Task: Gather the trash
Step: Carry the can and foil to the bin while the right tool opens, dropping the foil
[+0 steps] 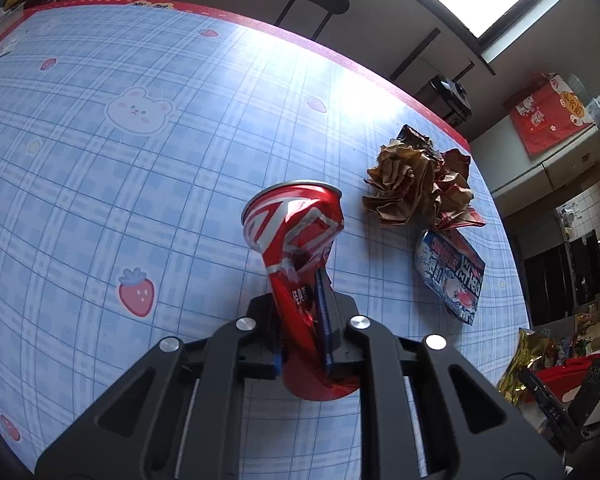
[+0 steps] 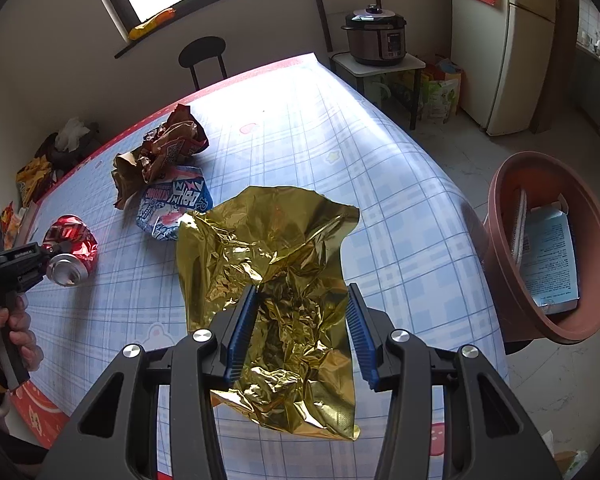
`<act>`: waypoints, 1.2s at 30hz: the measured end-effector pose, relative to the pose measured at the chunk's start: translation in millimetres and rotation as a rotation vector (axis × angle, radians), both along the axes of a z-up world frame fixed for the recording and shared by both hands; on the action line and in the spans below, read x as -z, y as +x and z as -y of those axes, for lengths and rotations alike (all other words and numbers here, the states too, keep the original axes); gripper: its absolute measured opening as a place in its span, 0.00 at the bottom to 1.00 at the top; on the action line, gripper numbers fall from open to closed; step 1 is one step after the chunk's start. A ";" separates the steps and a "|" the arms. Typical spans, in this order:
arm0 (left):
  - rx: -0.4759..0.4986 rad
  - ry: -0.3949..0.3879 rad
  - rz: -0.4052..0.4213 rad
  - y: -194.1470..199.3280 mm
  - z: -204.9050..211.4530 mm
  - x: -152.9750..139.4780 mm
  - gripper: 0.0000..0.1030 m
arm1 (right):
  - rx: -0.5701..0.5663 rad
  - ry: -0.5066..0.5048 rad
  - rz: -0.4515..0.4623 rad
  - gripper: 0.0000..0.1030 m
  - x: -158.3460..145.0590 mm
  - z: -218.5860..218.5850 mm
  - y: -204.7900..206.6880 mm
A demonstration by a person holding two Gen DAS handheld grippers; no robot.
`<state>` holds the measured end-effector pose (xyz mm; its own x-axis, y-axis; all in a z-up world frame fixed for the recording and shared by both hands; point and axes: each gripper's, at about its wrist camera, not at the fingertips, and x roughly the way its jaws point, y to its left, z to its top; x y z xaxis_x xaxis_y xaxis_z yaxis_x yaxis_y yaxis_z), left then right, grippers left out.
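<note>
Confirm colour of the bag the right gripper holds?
Shiny crinkled gold bag, clearest in the right wrist view.

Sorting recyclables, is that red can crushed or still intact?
Crushed: the red can is pinched flat at its middle, where the left gripper is shut on it.

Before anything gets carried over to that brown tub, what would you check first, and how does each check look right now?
1. Left gripper clamped on the crushed red can: ok.
2. Can lifted off the tablecloth: cannot tell.
3. Right gripper holding the gold foil bag: cannot tell; the jaws stand apart with foil between them.
4. Brown tub open beside the table: ok.
5. Room left in the tub: ok; a box lies inside.
6. Table cleared: not ok; crumpled brown wrapper and blue packet remain.
</note>
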<state>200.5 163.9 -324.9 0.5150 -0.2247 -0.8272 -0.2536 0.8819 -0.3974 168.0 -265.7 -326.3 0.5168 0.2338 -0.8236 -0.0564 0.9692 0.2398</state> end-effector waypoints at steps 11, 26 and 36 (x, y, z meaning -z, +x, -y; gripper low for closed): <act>0.027 0.068 0.132 -49.2 8.1 -76.0 0.16 | 0.004 0.079 0.106 0.44 -32.8 7.9 -2.6; 0.164 0.099 0.320 -59.3 131.0 -172.4 0.16 | 0.184 0.089 0.223 0.44 -73.7 145.3 -29.8; 0.221 0.102 0.356 -69.4 207.7 -187.2 0.16 | 0.385 0.027 0.295 0.44 -95.6 276.2 -37.4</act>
<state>131.1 -43.8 -137.7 0.7210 -0.2878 -0.6304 0.0827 0.9389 -0.3340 130.6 -541.9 -230.7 0.7804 -0.0011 -0.6253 0.2361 0.9265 0.2929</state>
